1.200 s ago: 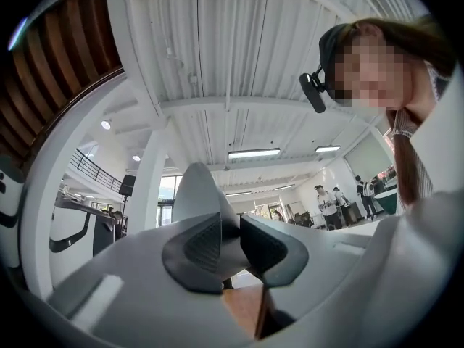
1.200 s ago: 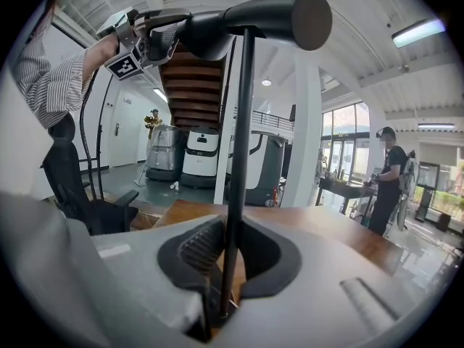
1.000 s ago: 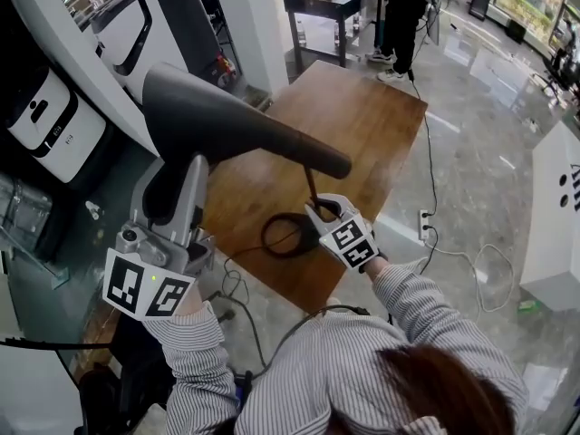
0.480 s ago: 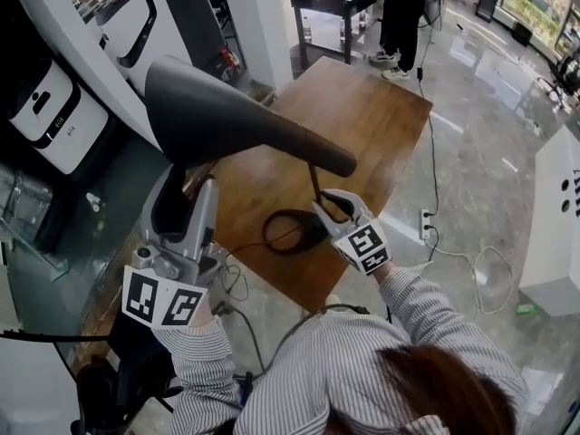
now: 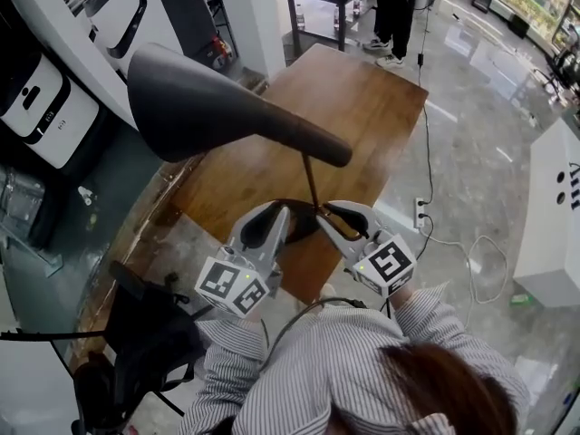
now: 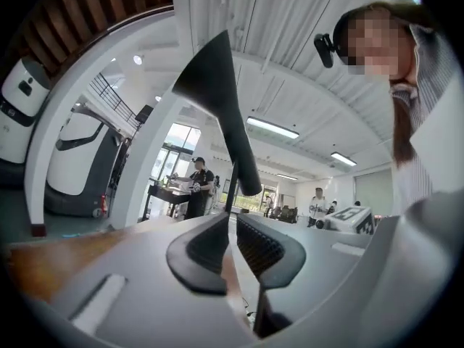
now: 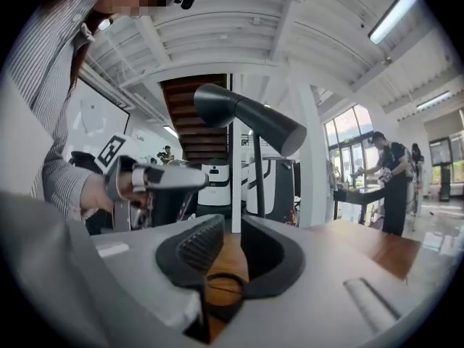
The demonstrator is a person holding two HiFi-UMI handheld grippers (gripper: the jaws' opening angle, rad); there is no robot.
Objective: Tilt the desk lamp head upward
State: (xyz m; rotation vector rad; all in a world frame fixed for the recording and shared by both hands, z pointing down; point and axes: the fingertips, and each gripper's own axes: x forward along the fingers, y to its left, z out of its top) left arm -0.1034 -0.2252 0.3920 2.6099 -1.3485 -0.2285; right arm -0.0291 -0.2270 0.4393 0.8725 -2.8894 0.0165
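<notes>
Here, the wooden desk [image 5: 362,125] carries a dark desk lamp whose head [image 5: 208,111] reaches out past the desk's left edge, wide end raised above the narrow end, which sits over the desk top. Neither tool touches the head. The left tool [image 5: 267,220] lies low by the desk's near edge, just left of the lamp's foot; its jaws are drawn almost together, with only a thin slit between the ribbed pads and nothing in it. The right tool [image 5: 333,214] lies close on the other side of the foot, jaws a narrow way apart and holding nothing; the stem shows just past its right jaw, and whether they touch cannot be made out. The ring base [image 5: 302,229] rests on the desk between the two tools. The thin stem [image 5: 310,181] rises from it to the head's narrow end.
</notes>
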